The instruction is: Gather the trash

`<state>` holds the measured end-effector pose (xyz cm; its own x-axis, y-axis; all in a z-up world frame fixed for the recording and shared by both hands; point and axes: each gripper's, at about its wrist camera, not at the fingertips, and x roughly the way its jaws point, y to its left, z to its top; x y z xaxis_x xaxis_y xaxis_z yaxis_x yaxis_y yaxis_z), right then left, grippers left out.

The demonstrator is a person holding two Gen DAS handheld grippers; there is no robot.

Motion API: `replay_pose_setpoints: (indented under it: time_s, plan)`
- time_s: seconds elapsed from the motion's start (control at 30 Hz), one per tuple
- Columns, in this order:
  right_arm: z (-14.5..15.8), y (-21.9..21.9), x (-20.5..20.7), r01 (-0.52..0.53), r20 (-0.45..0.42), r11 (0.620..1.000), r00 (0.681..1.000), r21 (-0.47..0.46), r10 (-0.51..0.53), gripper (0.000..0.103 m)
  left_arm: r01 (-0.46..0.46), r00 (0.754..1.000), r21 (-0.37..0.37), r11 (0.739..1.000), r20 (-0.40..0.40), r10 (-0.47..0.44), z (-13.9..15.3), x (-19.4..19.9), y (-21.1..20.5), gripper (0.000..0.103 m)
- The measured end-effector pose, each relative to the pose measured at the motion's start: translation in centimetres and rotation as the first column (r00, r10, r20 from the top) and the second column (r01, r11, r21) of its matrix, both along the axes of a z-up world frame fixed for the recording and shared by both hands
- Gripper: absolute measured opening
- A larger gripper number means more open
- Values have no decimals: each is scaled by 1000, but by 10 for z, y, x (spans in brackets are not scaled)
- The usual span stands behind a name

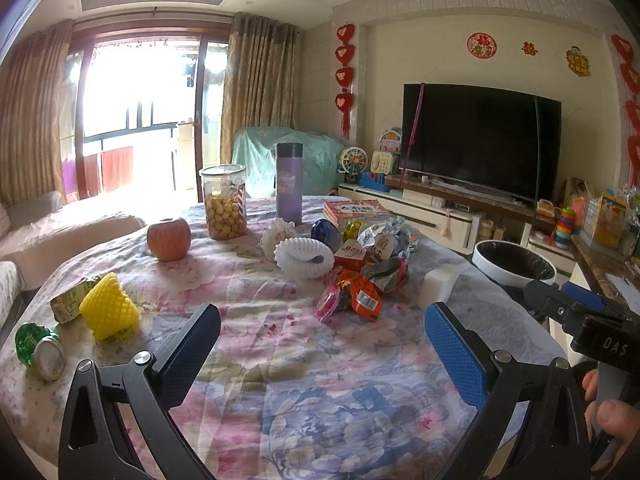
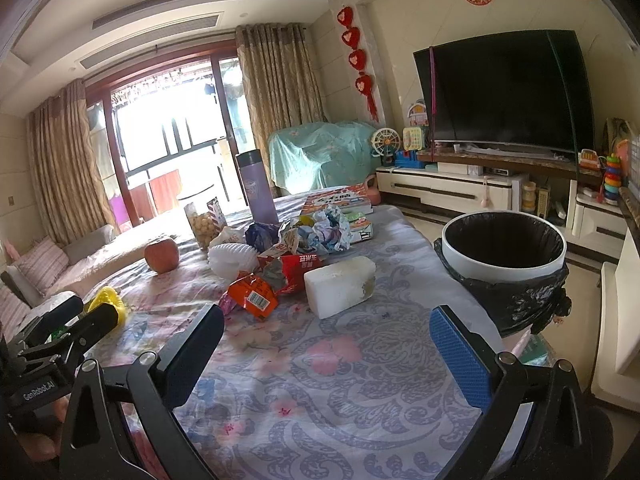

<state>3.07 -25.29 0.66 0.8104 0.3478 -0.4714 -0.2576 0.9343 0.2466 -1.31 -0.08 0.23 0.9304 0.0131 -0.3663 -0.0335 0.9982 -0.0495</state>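
Two open hand-held grippers above a worktop (image 2: 360, 364) draped in floral cloth, nothing held in either. Left hand-held gripper (image 1: 322, 344) with fingers spread wide, hovering over bare cloth at the near edge. Right hand-held gripper (image 2: 326, 344) likewise spread wide and empty, further to the right. Straight ahead of the right one, near and slightly left of its centre line: a white foam block (image 2: 340, 286), lying flat with its long axis running from near left to far right, angled across the opening between the fingers. Just beyond and left of the block, touching or nearly so, a heap of crumpled snack wrappers (image 2: 280, 276), orange and red foil uppermost. To the right of the block, off the worktop's right edge and near the right hand-held gripper: a white bin (image 2: 504, 268) lined with a black bag, mouth open and apparently empty. Far to the left, close to the left hand-held gripper instead: a yellow foam net (image 1: 108, 306), a green carton and a crushed green can (image 1: 40, 352). Likely judgement: block and wrapper heap fall to the right hand, closer to both them and the bin; a turn of the wrist probably needed to close across the block's short side.
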Motion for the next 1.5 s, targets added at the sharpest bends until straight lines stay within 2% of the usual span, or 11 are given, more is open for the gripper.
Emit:
replay_pose_setpoints:
  time_s: [0.47,0.77,0.97,1.23,1.5]
  plan:
    - [-6,1,2,-4,-14,1000,1000,8,4,103,3,1000,-4,1000,-27,-3,-9,13,5,102]
    - [-16,6,16,-31,-64,999,997,25,32,103,11,997,-1,1000,-79,-11,-17,36,10,102]
    - [-26,7,36,-40,-112,999,993,37,44,103,16,990,6,1000,-137,-15,-26,69,15,102]
    - [-42,9,71,-44,-197,997,979,59,55,102,35,974,11,999,-225,-31,-38,122,18,95]
    - [-57,20,100,-61,-270,997,960,43,70,96,57,951,-14,998,-304,-58,-50,164,22,87]
